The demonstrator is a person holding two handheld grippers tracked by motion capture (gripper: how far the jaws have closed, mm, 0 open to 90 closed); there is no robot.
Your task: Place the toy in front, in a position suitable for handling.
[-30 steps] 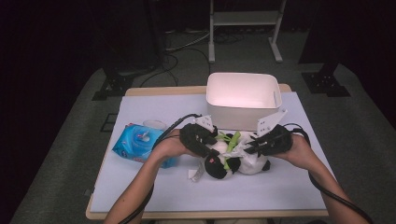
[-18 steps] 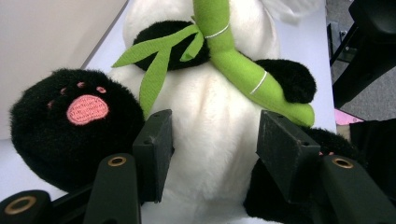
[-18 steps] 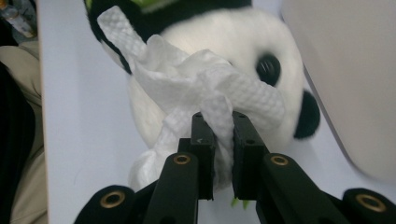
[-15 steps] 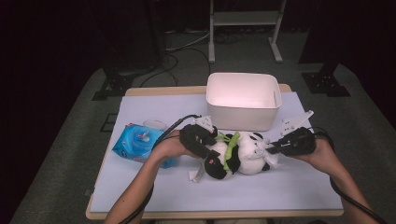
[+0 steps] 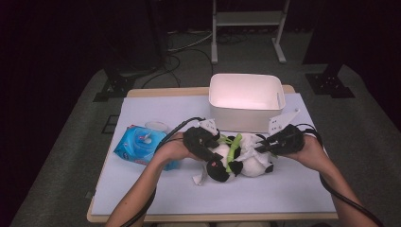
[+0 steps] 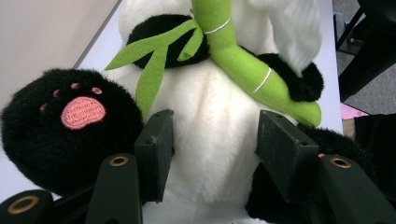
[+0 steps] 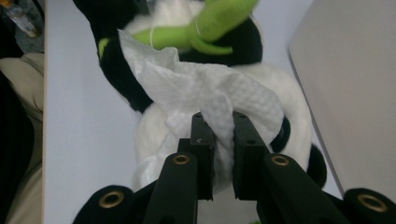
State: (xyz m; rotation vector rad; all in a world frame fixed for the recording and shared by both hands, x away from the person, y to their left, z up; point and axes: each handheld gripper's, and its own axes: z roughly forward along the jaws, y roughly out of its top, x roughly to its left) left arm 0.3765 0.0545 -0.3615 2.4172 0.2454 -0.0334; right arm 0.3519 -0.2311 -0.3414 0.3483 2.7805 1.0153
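1. We see a plush panda (image 5: 241,158) lying on the white table (image 5: 156,109), just in front of a white bin (image 5: 246,101) that stands at the far side.
2. The left gripper (image 5: 210,156) sits on the panda from the left. In the left gripper view its 2 jaws stand about half open, with the pads pressed into the white belly on either side, so it holds the toy.
3. In that view a black paw (image 6: 70,126) with a pink pad lies left of the jaws, and a green bamboo stalk (image 6: 233,56) with leaves crosses the chest above them.
4. The right gripper (image 5: 261,147) reaches in from the right, touching the panda's upper side. Its jaws are narrow and pinch a white wipe (image 7: 205,88) between them.
5. The wipe spreads crumpled over the white fur of the panda, below the bamboo, in the right gripper view.
6. A blue pack of wipes (image 5: 142,144) lies on the table to the left, near the person's left forearm and apart from the panda.
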